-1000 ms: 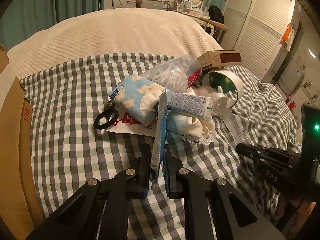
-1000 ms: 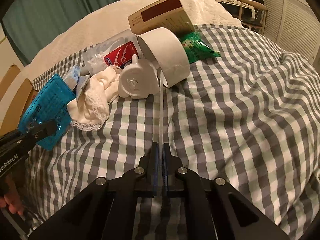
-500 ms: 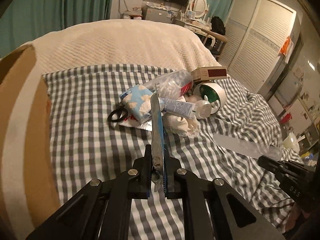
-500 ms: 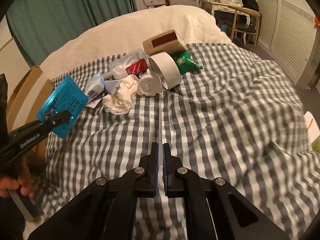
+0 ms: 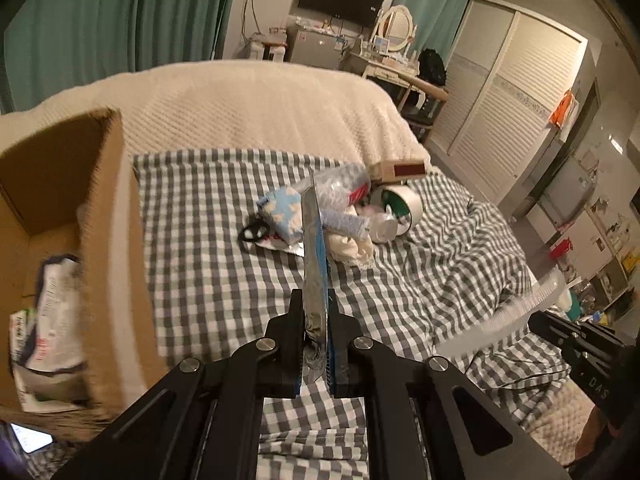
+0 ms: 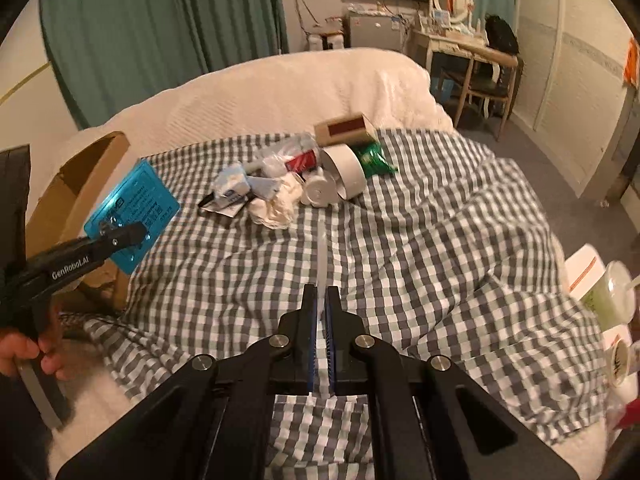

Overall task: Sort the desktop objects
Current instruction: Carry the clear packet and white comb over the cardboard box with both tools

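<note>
My left hand-held gripper (image 5: 314, 344) clamps the blue packet (image 6: 132, 210); right hand-held gripper (image 6: 321, 344) pinches a clear strip (image 6: 321, 256). I should drop the packet squarely over the cardboard box (image 5: 60, 184).

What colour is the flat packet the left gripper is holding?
Bright blue with small print; the packet shows best in the right wrist view, clamped in the left gripper.

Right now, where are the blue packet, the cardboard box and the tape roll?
blue packet (image 6: 132, 212), right wrist view, flat printed face.
cardboard box (image 5: 100, 216), left wrist view, near side wall.
tape roll (image 6: 348, 170), right wrist view, white outer band.
</note>
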A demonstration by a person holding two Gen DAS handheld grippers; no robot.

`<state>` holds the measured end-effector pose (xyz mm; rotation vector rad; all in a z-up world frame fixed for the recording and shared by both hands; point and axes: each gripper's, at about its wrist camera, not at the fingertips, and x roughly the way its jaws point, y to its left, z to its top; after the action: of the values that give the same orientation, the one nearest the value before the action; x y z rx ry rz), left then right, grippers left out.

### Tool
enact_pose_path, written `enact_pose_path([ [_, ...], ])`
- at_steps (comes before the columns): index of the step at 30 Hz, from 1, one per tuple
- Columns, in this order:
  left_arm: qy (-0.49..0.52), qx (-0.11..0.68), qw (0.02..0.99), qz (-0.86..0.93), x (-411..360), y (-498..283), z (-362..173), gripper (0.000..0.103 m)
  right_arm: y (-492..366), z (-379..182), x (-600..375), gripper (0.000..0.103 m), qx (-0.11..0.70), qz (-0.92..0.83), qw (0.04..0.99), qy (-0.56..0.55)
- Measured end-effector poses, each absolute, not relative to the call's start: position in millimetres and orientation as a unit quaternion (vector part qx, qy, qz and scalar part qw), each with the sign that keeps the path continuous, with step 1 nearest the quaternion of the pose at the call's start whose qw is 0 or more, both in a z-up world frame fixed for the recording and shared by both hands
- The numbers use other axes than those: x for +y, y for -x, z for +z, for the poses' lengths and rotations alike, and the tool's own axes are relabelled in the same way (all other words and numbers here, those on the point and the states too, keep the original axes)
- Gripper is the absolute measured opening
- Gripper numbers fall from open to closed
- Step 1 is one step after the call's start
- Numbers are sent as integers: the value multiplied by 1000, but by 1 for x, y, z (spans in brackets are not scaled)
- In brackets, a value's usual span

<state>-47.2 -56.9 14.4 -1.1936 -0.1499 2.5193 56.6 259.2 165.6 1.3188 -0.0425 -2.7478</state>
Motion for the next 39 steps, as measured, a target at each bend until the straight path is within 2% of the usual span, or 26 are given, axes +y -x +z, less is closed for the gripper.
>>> enact_pose_path([
  [16, 378, -64, 148, 912, -119, 51, 67, 9, -77, 226, 182, 3, 29, -914, 119, -386],
  [26, 365, -76, 69, 925, -208, 81, 94, 9, -73, 291, 91, 3, 38, -916, 227, -329],
  [33, 390, -67, 9, 918, -259, 96, 74, 9, -52, 294, 14, 3, 34, -895, 303, -324],
  [39, 422, -71, -15, 904, -280, 103, 33, 9, -17, 254, -34, 3, 35, -870, 323, -370],
])
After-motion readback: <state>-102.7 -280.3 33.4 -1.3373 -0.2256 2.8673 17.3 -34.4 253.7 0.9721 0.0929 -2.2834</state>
